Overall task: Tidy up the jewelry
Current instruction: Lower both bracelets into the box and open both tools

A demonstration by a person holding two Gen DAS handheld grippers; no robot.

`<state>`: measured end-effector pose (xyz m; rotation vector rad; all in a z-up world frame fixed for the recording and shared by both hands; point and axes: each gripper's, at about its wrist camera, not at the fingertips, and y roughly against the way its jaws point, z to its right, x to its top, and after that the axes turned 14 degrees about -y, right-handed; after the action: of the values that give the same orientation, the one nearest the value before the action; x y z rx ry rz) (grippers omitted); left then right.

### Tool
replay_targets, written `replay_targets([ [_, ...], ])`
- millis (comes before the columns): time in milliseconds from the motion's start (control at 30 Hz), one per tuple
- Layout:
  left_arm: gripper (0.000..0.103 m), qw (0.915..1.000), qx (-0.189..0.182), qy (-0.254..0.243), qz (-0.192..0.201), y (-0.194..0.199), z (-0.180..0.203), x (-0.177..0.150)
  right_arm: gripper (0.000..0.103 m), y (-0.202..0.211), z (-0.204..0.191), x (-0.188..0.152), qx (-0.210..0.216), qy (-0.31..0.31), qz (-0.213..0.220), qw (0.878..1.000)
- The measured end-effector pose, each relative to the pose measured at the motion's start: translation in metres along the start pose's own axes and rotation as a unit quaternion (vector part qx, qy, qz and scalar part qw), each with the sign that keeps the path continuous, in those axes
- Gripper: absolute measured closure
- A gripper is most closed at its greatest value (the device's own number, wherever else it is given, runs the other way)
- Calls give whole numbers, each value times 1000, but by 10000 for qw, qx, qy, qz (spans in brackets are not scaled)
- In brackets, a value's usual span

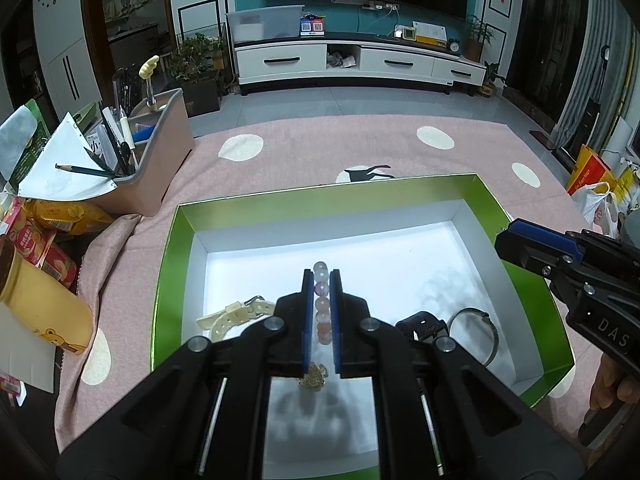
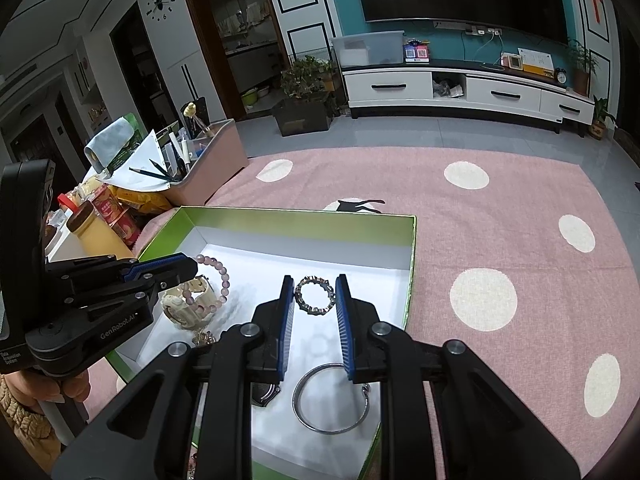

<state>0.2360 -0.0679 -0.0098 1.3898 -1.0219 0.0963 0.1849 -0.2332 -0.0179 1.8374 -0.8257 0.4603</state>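
A green box (image 1: 176, 224) with a white floor lies on the pink cloth. My left gripper (image 1: 322, 280) is shut on a pink bead bracelet (image 1: 322, 304) and holds it above the box; the bracelet also shows in the right wrist view (image 2: 222, 280). My right gripper (image 2: 315, 292) is open over the box, its fingers on either side of a small silver chain bracelet (image 2: 314, 295) that lies on the floor. A silver bangle (image 2: 330, 400), a cream watch (image 2: 182, 304), a black watch (image 1: 424, 326) and a gold piece (image 1: 314, 378) lie in the box.
A beige organizer (image 1: 156, 168) with pens stands at the back left. Snack packs, cans (image 1: 48, 252) and a yellow bottle (image 1: 40, 300) crowd the left edge. Pink dotted cloth (image 2: 500, 240) spreads to the right of the box.
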Motion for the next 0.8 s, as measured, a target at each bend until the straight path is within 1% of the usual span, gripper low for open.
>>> replay_targets([
  [800, 96, 9998, -9, -23, -211, -10, 1, -1, 82, -4, -3, -1, -121, 64, -124, 9998],
])
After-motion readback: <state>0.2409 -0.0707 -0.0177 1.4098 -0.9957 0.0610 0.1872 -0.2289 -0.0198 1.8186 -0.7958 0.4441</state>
